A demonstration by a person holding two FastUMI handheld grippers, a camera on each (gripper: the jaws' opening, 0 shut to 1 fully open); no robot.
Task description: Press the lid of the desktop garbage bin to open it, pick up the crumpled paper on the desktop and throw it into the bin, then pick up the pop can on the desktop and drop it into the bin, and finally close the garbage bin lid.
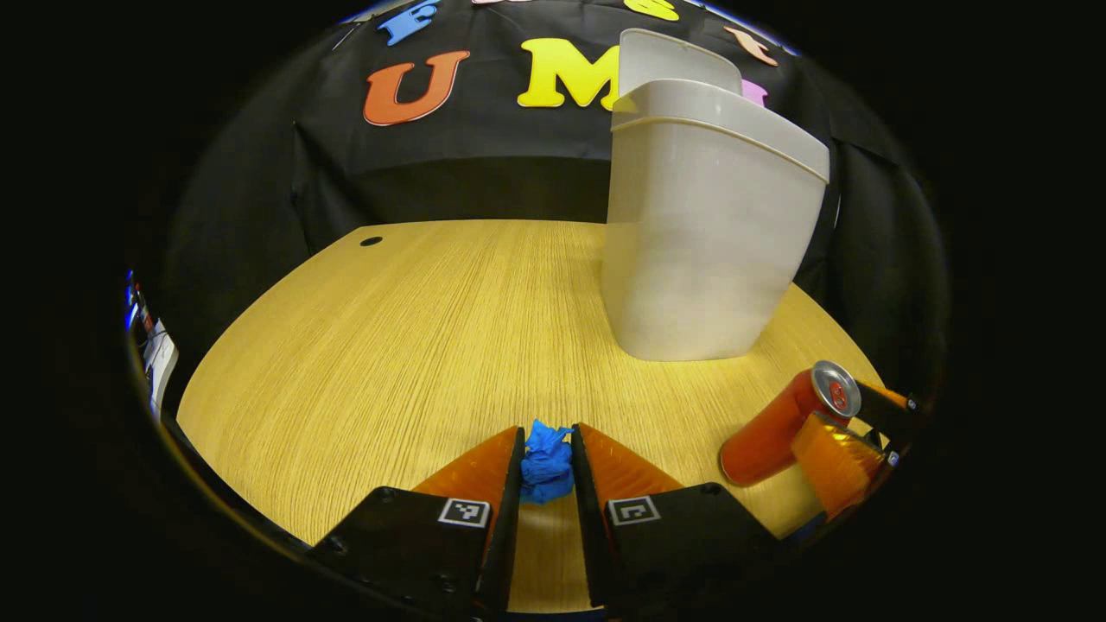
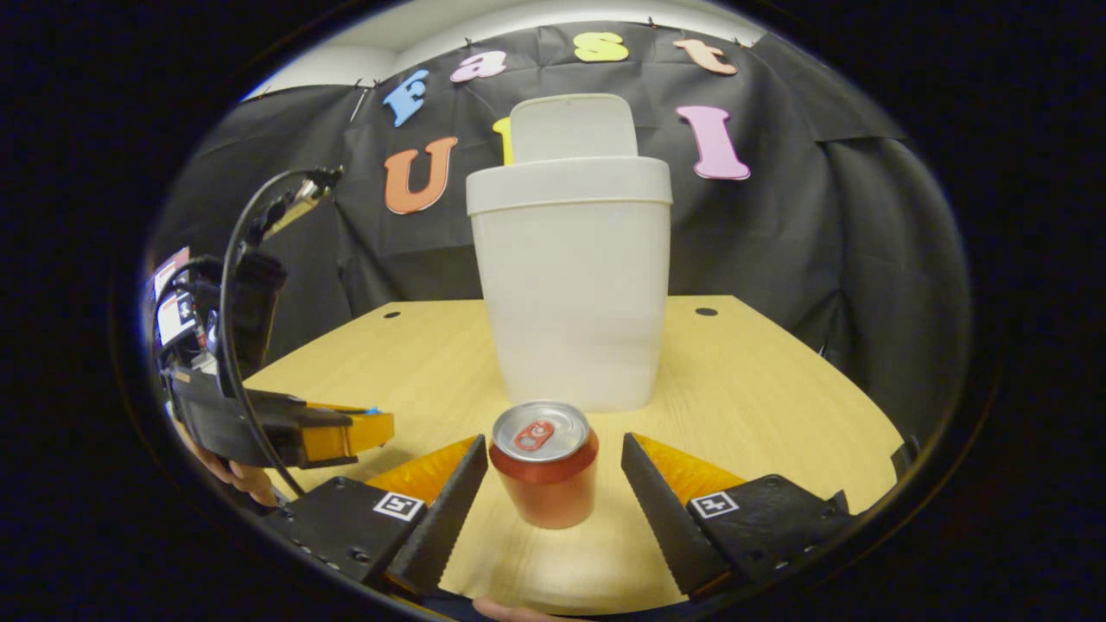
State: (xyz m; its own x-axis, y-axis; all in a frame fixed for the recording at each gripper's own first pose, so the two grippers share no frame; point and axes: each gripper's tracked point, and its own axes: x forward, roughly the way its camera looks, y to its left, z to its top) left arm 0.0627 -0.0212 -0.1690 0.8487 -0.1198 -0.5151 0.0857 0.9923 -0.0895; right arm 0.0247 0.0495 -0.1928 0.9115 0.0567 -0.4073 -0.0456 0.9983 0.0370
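Note:
The white garbage bin (image 1: 708, 250) stands on the wooden table with its lid (image 1: 674, 60) raised. My left gripper (image 1: 547, 429) is shut on the blue crumpled paper (image 1: 546, 466), low over the table's near edge. To its right the red pop can (image 1: 773, 432) stands upright, with the right gripper's fingers (image 1: 834, 462) on either side. In the right gripper view the can (image 2: 544, 475) sits between the spread fingers of my right gripper (image 2: 553, 439), a gap on each side. The bin (image 2: 575, 285) rises just behind it, lid (image 2: 575, 128) up. The left gripper (image 2: 346, 432) shows at the left.
The wooden table (image 1: 389, 345) stretches left of the bin, with a small dark hole (image 1: 371, 241) near its far edge. Two such holes (image 2: 706, 311) flank the bin in the right gripper view. A hand (image 2: 238, 475) and cable (image 2: 233, 285) are at the left.

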